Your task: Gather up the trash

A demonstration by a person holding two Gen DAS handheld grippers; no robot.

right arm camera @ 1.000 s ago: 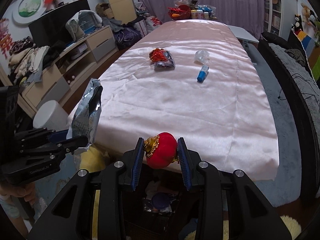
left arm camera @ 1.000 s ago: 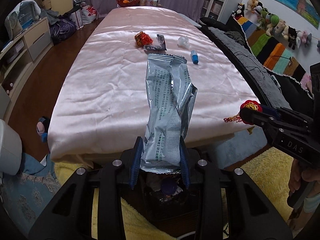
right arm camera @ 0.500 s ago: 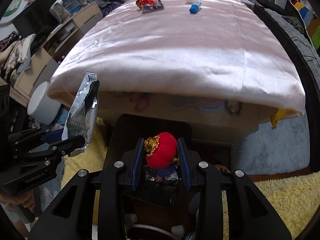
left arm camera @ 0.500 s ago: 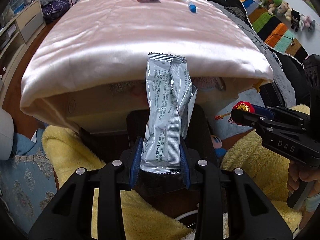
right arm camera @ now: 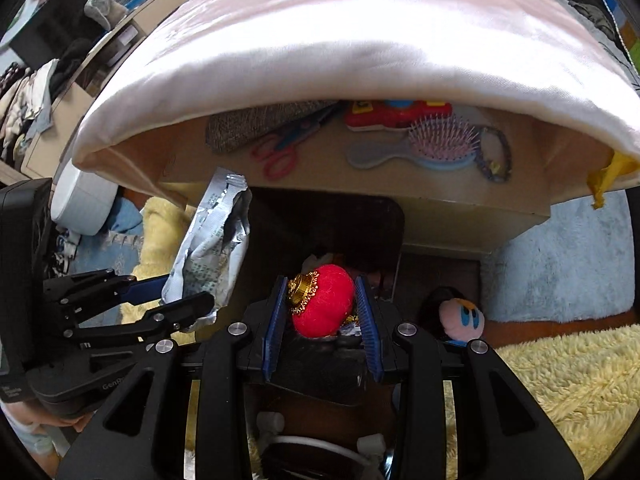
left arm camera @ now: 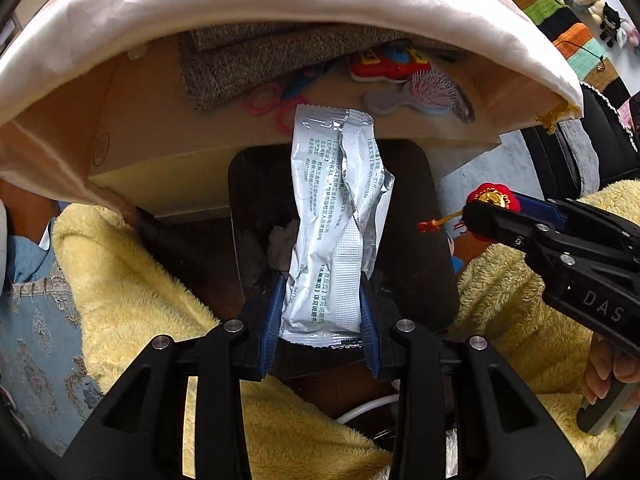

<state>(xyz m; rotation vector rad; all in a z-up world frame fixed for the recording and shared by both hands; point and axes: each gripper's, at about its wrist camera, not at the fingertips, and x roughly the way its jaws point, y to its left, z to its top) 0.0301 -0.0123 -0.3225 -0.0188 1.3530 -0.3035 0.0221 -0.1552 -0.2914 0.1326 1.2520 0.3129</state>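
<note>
My left gripper (left arm camera: 322, 312) is shut on a crumpled silver foil wrapper (left arm camera: 336, 216) that stands upright over the black trash bin (left arm camera: 420, 216). The bin holds white crumpled paper (left arm camera: 280, 244). My right gripper (right arm camera: 322, 308) is shut on a red lantern ornament (right arm camera: 322, 302) with a gold cap, above the same bin (right arm camera: 360, 220). The left gripper and wrapper show at the left of the right wrist view (right arm camera: 216, 240). The right gripper with the ornament shows at the right of the left wrist view (left arm camera: 490, 200).
The pink-sheeted table (right arm camera: 340, 40) overhangs a shelf (right arm camera: 360, 176) holding scissors (right arm camera: 280, 152), a hairbrush (right arm camera: 436, 144), a red toy (right arm camera: 396, 114) and grey cloth (left arm camera: 248, 64). Yellow fluffy rug (left arm camera: 120, 280) surrounds the bin. A pink plush (right arm camera: 462, 318) lies right of it.
Both grippers have lowered and tipped down from above the table to just over the trash bin, each still holding its item. The tabletop has moved out of view upward.
</note>
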